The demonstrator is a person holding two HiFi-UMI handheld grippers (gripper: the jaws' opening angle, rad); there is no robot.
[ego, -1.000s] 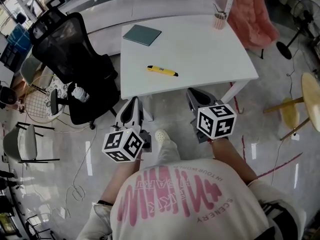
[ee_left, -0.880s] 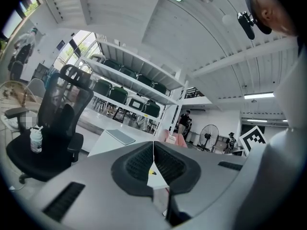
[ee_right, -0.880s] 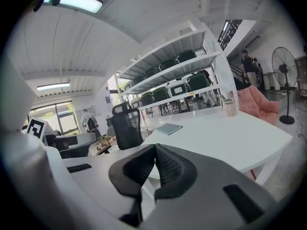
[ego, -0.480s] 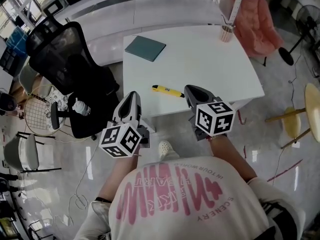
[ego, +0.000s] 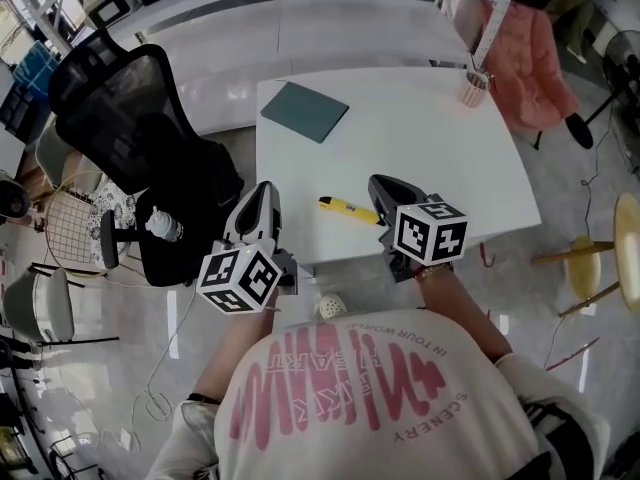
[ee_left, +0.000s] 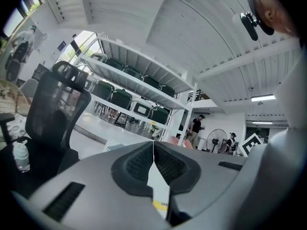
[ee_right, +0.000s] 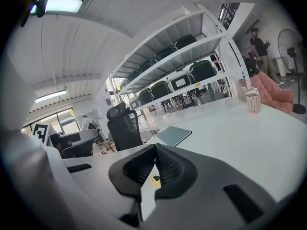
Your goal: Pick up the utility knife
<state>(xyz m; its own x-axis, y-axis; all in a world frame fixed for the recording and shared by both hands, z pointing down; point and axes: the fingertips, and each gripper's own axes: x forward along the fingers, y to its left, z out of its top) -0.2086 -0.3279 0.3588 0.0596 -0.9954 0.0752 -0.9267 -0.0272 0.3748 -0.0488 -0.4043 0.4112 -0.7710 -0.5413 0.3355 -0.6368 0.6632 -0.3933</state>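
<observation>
Head view shows whole utility knife (ego: 351,210); right gripper view, a sliver

Table top: the white rectangular table (ego: 430,158) is mostly bare, and you have wide open surface across its middle and right half.
Near edge: the yellow utility knife (ego: 350,209) lies alone by the table's near edge, bare surface all round it, open to you from above and from the front.
Far left corner: a flat teal notebook (ego: 304,111) lies well apart from the knife.
Far right corner: a small patterned cup (ego: 472,90) stands upright, well clear.
Left of the table: a black mesh office chair (ego: 130,118) crowds that side.
Beyond the far right corner: a pink padded chair (ego: 535,53) stands off the table.
</observation>
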